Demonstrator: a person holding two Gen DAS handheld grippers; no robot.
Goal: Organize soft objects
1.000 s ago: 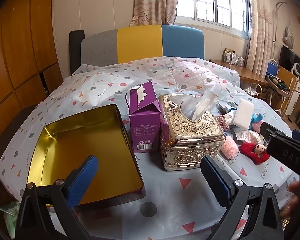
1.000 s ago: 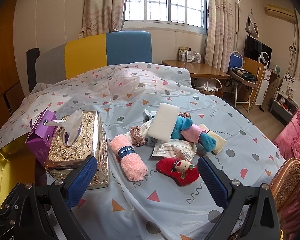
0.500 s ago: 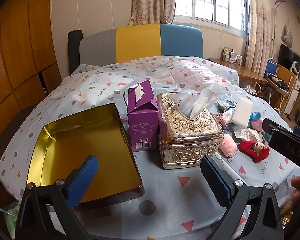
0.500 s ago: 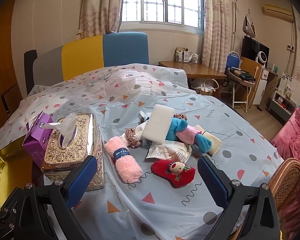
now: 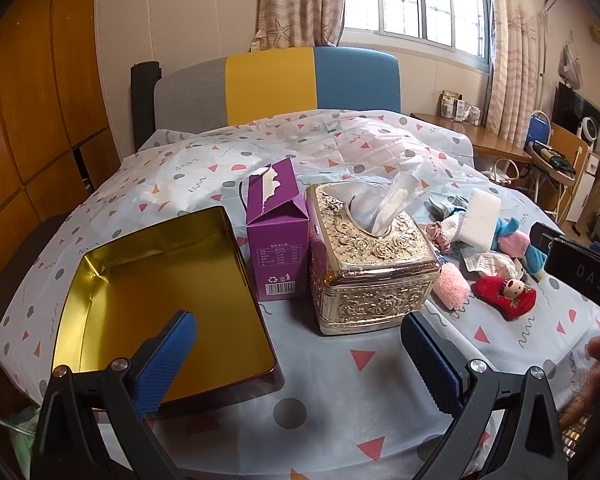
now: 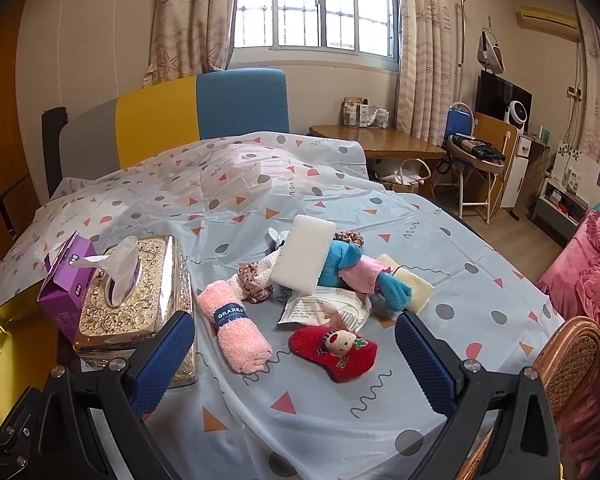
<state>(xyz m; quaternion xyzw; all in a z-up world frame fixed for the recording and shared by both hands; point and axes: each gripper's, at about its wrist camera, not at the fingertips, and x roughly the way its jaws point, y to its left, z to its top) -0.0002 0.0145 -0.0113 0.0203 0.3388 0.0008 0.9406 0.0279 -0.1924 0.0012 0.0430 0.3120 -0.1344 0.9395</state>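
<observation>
A heap of soft things lies on the patterned tablecloth: a rolled pink towel, a red plush stocking, a white sponge block, a blue and pink plush toy, a scrunchie and a cream cloth. An empty gold tin sits at the left. My left gripper hovers open near the table's front edge, between the tin and the tissue box. My right gripper is open above the towel and stocking, holding nothing.
An ornate gold tissue box and a purple carton stand between the tin and the soft heap. A crumpled paper packet lies in the heap. A rattan chair is at the right edge. A hand shows at far right.
Both grippers have drawn back and risen slightly, so the table objects look a bit smaller and lower. Nothing on the table has moved, and both grippers stayed open.
</observation>
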